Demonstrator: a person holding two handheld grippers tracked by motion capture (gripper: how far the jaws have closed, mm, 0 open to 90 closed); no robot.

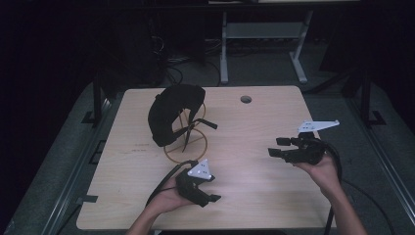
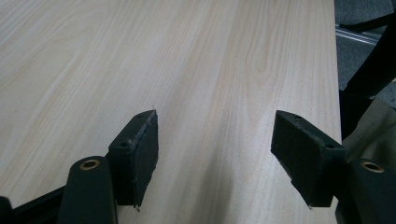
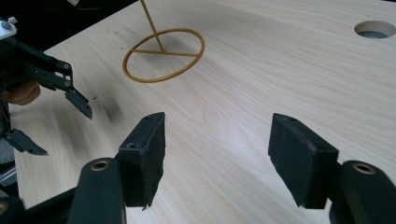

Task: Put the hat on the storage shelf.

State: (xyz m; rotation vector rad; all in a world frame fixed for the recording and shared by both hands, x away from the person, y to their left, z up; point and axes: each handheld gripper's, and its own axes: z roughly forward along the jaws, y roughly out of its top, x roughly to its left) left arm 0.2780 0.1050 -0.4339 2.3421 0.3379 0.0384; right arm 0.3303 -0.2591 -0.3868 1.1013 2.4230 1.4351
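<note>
High view puts my left gripper (image 1: 211, 188) near the table's (image 1: 264, 186) six o'clock edge, jaws spread over bare wood with nothing between them. My right gripper (image 1: 279, 147) hangs toward three o'clock, jaws likewise apart and empty. At eleven o'clock from the left gripper, well apart from both, the black cap (image 1: 169, 112) sits on the yellow wire stand (image 1: 186, 144).

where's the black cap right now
In the high view the black cap hangs on a gold wire stand at the table's far left, beyond the left gripper.
</note>
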